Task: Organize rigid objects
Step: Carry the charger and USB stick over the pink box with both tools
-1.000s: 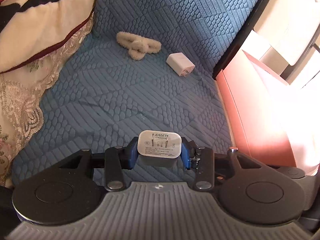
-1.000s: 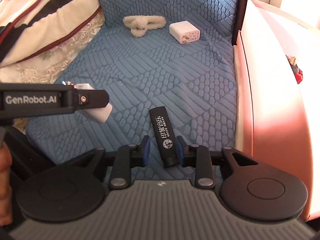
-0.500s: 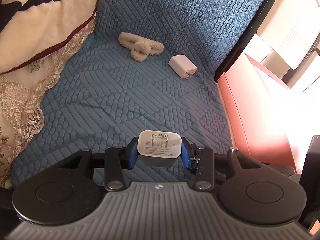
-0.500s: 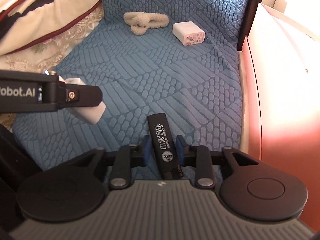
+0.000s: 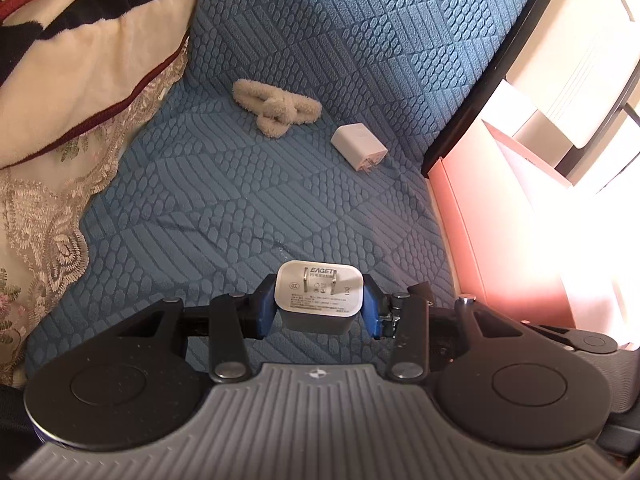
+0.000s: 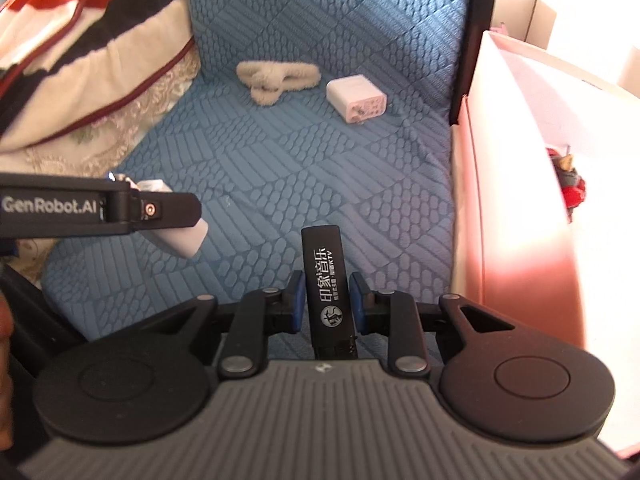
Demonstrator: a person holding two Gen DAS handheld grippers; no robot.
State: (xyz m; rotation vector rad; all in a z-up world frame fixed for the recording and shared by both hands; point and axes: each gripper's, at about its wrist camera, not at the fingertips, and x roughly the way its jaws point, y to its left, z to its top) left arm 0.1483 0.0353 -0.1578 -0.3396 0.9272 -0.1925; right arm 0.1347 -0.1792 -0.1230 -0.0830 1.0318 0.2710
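The left gripper (image 5: 319,302) is closed on a white square plastic wall charger (image 5: 319,289) with rounded corners, its blue pads pressed to the charger's 2 opposite sides. The face with "EAGET" lettering, grey fine print and 2 flat metal prongs turns up toward the camera, and the body hangs below that face, clear of the blue quilted mattress cover (image 5: 248,184).

The right gripper (image 6: 325,306) is closed on a slim black rectangular plastic stick (image 6: 328,280) printed with white Chinese characters and a round logo. Its blue pads grip the stick's 2 long edges at about mid-length. The long axis runs straight ahead between the fingers, the far end pointing forward over the cover and the near end reaching back toward the gripper body.

A 2nd white plug-in charger block (image 5: 359,146) lies on the cover farther ahead, prongs toward the lower right, just beside a cream fluffy fabric loop (image 5: 276,106). A pink open box (image 6: 516,184) stands along the cover's right edge. A striped, lace-edged blanket (image 5: 68,80) is bunched at the left.
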